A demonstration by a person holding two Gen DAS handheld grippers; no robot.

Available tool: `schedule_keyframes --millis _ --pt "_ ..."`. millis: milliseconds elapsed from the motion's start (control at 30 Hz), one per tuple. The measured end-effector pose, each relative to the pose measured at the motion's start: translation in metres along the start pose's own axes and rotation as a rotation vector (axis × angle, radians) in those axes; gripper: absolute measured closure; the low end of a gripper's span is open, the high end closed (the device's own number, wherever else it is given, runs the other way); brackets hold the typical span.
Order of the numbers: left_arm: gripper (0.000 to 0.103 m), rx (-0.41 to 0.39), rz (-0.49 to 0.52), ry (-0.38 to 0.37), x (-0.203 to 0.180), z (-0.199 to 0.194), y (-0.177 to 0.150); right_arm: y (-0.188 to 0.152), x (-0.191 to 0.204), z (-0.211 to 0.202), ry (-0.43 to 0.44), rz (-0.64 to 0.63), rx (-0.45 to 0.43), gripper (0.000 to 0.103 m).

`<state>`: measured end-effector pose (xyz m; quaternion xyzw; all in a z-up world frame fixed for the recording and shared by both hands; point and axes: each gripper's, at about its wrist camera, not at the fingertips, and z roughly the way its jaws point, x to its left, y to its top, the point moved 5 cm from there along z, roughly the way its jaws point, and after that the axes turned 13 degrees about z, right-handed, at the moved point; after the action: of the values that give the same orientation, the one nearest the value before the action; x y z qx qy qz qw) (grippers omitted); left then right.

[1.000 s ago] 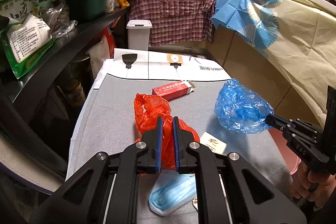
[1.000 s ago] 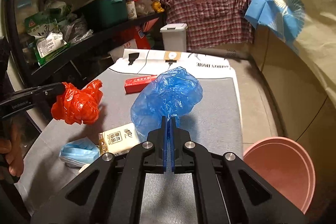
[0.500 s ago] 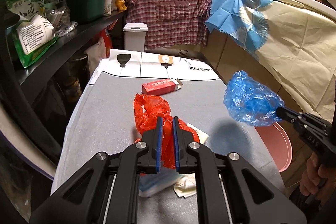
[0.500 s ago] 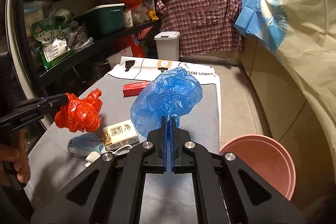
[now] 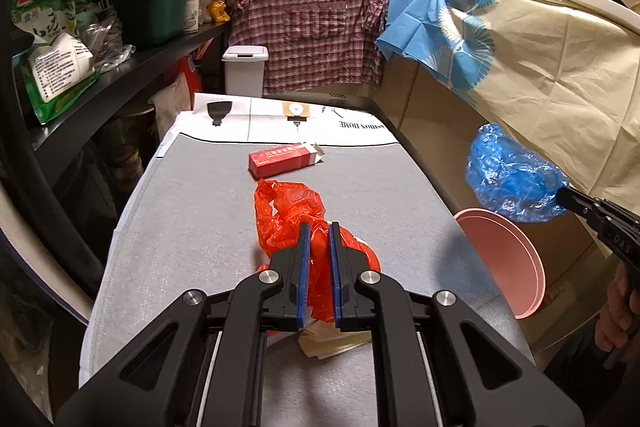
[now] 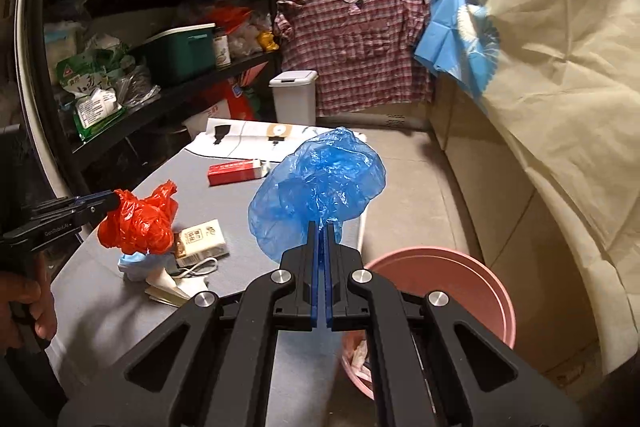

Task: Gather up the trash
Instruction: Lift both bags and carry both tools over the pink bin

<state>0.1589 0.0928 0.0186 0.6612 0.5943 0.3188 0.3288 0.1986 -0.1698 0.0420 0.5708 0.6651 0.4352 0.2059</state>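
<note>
Past the table's (image 6: 104, 307) right edge, right gripper (image 6: 320, 231) clamped on blue bag (image 6: 320, 183), hanging just above pink basin's (image 6: 472, 267) near rim; over mid-table, left gripper (image 5: 318, 231) pinching red bag (image 5: 288, 215); farther from basin, second in line.

Grey-covered table (image 5: 192, 227) with scattered litter

We see a printed white sheet (image 5: 272, 117) at its far end, and a red carton (image 5: 280, 159) lying flat just before it. Nearer us a tissue pack (image 6: 202, 241), a crumpled blue face mask (image 6: 134, 263) and some folded paper (image 6: 166, 289) lie close together.
</note>
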Motion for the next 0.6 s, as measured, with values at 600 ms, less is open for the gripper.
schedule_keyframes --millis 600 --pt "0.094 0.015 0.078 -0.029 -0.040 0.003 -0.005 -0.006 -0.065 -0.022 -0.089 0.113 -0.057 0.101"
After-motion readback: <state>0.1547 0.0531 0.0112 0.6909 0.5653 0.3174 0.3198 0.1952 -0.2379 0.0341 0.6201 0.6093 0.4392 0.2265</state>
